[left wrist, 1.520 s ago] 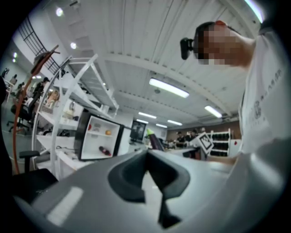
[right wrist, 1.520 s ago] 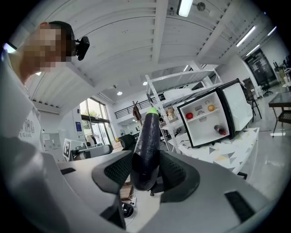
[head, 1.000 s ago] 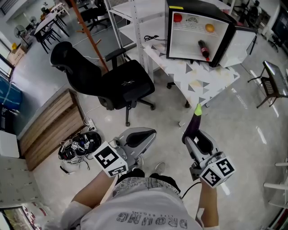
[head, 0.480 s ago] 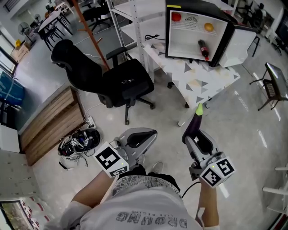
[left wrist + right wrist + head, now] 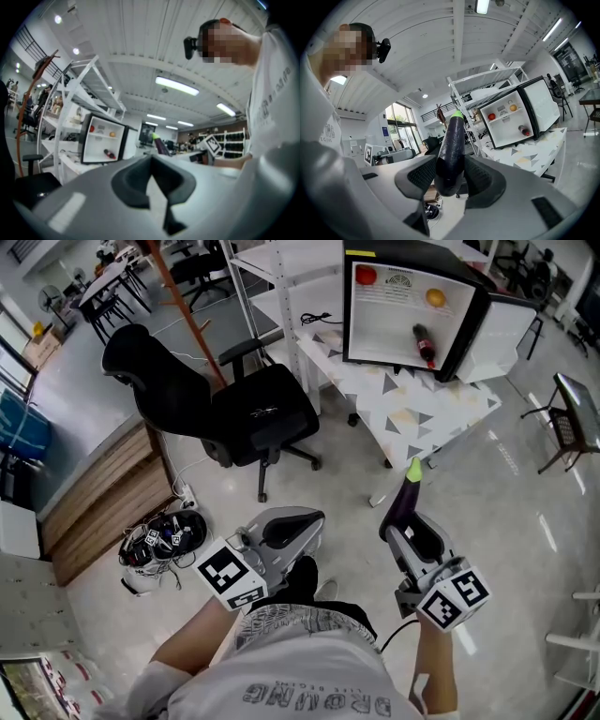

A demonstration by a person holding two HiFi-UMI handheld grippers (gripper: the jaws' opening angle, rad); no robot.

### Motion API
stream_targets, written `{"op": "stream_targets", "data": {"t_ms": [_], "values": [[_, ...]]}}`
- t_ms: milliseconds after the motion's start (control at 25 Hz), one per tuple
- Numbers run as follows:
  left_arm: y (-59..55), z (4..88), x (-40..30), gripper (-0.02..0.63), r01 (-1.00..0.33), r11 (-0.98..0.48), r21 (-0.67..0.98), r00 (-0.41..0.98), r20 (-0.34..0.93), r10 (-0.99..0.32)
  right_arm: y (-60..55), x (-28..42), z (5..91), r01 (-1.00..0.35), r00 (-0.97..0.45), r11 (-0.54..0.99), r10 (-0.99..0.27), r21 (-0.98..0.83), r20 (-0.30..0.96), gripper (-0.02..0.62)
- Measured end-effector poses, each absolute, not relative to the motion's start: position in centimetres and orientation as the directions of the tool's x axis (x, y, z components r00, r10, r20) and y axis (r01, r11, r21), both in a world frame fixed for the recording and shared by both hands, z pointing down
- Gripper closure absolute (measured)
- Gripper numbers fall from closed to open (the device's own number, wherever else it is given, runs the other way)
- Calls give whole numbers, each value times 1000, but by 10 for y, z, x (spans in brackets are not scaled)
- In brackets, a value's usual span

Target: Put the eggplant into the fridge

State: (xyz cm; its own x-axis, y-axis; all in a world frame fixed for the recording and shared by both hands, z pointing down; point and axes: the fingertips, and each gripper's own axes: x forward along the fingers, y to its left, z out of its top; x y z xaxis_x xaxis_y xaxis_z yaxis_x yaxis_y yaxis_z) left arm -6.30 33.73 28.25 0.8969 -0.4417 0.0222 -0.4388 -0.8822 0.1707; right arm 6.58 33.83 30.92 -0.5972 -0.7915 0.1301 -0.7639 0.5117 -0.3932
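My right gripper point(image 5: 405, 521) is shut on a dark purple eggplant point(image 5: 404, 497) with a green tip, held pointing forward toward the fridge; in the right gripper view the eggplant point(image 5: 451, 152) stands between the two pads. The small black fridge point(image 5: 459, 263) sits on a patterned table point(image 5: 412, 404) ahead, its door point(image 5: 502, 329) swung open to the right. Inside I see a red fruit point(image 5: 366, 276), an orange fruit point(image 5: 436, 298) and a bottle point(image 5: 424, 343). My left gripper point(image 5: 298, 525) hangs at the left, shut and empty; its jaws point(image 5: 152, 180) meet.
A black office chair point(image 5: 225, 399) stands left of the table. A white metal shelf point(image 5: 267, 282) rises behind it. A wooden bench point(image 5: 103, 498) and a tangle of cables point(image 5: 159, 545) lie on the floor at the left. A person's shoe point(image 5: 302, 579) shows below.
The view has shifted slightly as the person steps forward; a dark shoe now shows between the grippers. Both grippers keep their pose, the eggplant still held.
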Motion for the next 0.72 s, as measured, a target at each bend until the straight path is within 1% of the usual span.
{"op": "stream_targets", "data": {"t_ms": [720], "values": [[253, 300, -54, 600, -433, -879, 200, 899, 19, -438, 254, 76, 326, -772, -592, 501, -790, -391, 158, 414]]}}
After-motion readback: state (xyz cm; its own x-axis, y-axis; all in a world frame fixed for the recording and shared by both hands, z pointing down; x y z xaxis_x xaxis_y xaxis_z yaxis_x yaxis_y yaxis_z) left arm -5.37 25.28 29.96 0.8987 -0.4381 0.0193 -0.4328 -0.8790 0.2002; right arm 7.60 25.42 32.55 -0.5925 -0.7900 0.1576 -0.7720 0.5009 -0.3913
